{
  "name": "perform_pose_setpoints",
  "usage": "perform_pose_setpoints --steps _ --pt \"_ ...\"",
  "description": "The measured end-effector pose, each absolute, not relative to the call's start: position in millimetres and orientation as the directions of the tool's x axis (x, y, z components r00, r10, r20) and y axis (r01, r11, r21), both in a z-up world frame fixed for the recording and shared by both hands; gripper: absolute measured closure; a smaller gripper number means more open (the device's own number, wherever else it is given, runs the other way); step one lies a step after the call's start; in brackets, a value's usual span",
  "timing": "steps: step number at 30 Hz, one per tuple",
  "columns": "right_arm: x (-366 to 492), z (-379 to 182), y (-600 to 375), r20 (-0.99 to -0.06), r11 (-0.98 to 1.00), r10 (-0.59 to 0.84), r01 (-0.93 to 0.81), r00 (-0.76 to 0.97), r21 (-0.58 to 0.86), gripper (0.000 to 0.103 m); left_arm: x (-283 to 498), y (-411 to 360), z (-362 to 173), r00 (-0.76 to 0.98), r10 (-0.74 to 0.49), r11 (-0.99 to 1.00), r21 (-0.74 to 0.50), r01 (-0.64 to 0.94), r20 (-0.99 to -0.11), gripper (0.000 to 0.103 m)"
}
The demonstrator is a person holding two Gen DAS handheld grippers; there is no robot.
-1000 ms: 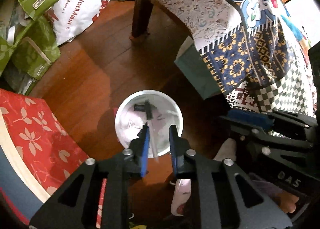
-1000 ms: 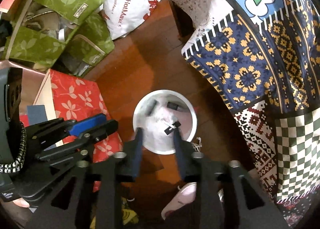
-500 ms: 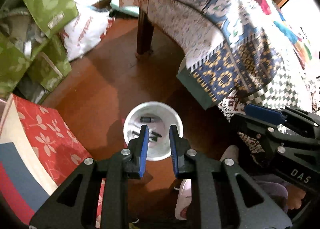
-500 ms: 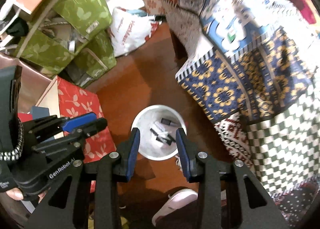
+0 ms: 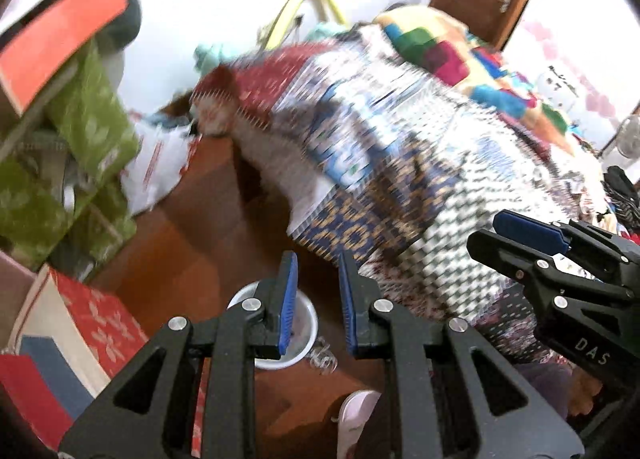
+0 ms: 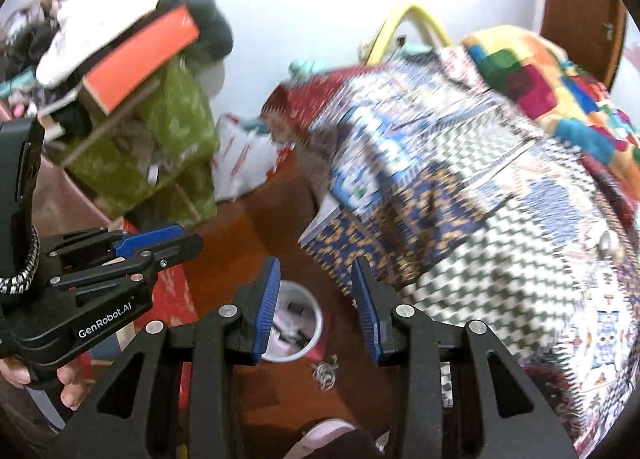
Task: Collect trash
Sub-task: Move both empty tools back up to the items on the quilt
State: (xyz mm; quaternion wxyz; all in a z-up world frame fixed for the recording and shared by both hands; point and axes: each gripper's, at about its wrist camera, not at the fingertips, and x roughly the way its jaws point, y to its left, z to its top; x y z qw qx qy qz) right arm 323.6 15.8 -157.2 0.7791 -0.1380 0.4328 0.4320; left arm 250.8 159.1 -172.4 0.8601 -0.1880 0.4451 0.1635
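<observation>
From my left wrist view, my left hand-held gripper [image 5: 318,299] has risen since a second ago; it is spread with nothing between its pads. The white trash bin [image 5: 310,333] now sits far below on the wooden floor [image 5: 192,247], mostly behind my left finger, contents hidden.

From my right wrist view, my right hand-held gripper [image 6: 316,309] is spread and empty too. The bin [image 6: 296,325] shows dark scraps on pale paper. A small crumpled wrapper [image 6: 326,371] lies just beside it, near the patterned bedspread [image 6: 460,219].

left gripper [image 5: 318,279]: black frame | blue fingers [image 5: 289,291] | silver screws
</observation>
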Motion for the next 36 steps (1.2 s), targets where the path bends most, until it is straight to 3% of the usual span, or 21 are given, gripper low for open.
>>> perform_pose_setpoints --steps 8,18,30,36 --pt "346 -112 -54 -0.705 0.689 0.554 -0.719 0.443 0.091 0.069 294 93 -122 0.648 0.113 0.937 -0.136 -0.321 -0.754 0.084" --pt "404 -100 -163 -0.669 0.827 0.455 -0.557 0.588 0.073 0.069 377 7 -108 0.677 0.023 0.983 -0.107 -0.150 -0.736 0.080" --pt "476 -141 -268 -0.726 0.929 0.311 -0.358 0.614 0.095 0.069 484 -85 -136 0.635 -0.073 0.997 -0.076 0.023 -0.769 0.080" --pt "510 -181 -285 -0.760 0.911 0.356 -0.381 0.543 0.155 0.066 523 -108 -162 0.606 -0.136 0.991 -0.115 0.073 -0.784 0.080"
